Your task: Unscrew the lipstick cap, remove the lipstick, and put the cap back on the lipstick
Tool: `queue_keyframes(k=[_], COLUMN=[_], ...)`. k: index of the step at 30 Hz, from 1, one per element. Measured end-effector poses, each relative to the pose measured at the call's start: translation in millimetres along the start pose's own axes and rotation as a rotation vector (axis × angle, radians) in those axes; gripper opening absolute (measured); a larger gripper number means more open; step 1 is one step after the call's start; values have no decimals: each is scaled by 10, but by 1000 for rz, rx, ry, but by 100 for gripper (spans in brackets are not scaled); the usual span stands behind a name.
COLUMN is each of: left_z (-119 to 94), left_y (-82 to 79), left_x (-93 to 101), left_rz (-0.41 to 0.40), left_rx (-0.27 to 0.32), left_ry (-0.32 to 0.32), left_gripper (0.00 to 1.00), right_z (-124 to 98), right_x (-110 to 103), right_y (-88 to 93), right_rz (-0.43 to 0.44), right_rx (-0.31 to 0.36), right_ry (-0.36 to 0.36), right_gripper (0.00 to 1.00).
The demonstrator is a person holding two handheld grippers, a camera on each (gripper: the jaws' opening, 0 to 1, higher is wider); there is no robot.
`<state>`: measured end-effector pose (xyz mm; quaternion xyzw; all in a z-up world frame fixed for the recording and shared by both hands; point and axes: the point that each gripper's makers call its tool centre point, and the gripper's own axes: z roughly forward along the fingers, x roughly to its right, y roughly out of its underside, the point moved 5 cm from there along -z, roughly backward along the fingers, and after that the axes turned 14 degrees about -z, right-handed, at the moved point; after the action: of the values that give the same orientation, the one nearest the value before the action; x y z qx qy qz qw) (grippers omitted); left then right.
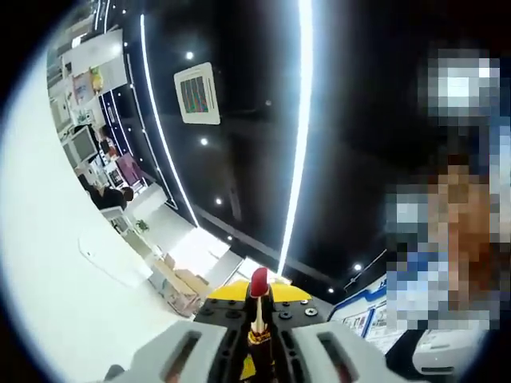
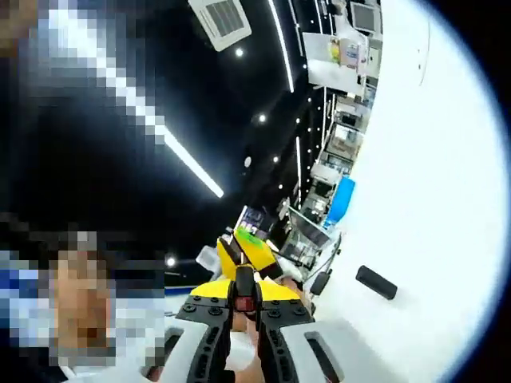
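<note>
- Jaws of my left gripper point(image 1: 257, 339) stand closed tight around the lipstick point(image 1: 258, 307), pinching its gold stem so the red bullet stands up clear between the black and yellow tips, in the left gripper view.
- Jaws of my right gripper point(image 2: 244, 319) are likewise drawn together on the cap point(image 2: 244, 294), a small dark tube seen end-on with a red glint in its mouth, in the right gripper view.
- Lipstick and cap are apart, one in each gripper, the cap off the stick.
- Both grippers are tipped upward: behind the lipstick runs a black ceiling point(image 1: 255, 104) crossed by a long white light strip point(image 1: 300, 120), with a square air vent point(image 1: 197, 93) to its left.
- Beside the ceiling, a broad white table point(image 1: 48, 263) fills the left of the left gripper view, with cluttered shelves and desks point(image 1: 96, 136) along its far edge.
- On the same white table in the right gripper view lies a small dark oblong object point(image 2: 375, 282), well apart from the cap; what it is I cannot tell.
- Near it, a blue item point(image 2: 341, 199) stands among the desk clutter.
</note>
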<state>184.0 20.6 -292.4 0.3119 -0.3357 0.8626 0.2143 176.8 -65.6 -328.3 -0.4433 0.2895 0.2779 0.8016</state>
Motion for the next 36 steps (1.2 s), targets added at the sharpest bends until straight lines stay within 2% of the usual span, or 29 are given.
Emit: queue_keyframes(k=[3,5,9,13,14,15,21,36], left_z=[-3,-1,-14,-23,-23,-23,-33,-56], left_y=[-12,-17,-39,-58,-58,-59,-62,-71], left_x=[-6,-2,-31,-44,-44,-48,-60,-91], left_rz=[-6,-7,-1,-27,-27,-26,-36,-95], left_rx=[-3,-1,11,26,28,28,28,43], left_ry=[-2,-3,-20,-22,-24,-26,-34,-50], left_gripper=[9,9,9,9,9,9,9,9], right_z=[18,36,74,127,13,-11,3,19], right_x=[-16,-10,8,-60,-62,-64,-99,-187], right_y=[7,1,-17,39,-44,-54,-48,-55], right_rz=[-50,-149,-446,-674,-719,-767,-1019,-1443], right_rx=[-15,-20,-32,-96,-112,-130,-189,-301], right_ry=[13,22,62,85,94,104,150,232], right_gripper=[9,10,10,11,11,11,11,11])
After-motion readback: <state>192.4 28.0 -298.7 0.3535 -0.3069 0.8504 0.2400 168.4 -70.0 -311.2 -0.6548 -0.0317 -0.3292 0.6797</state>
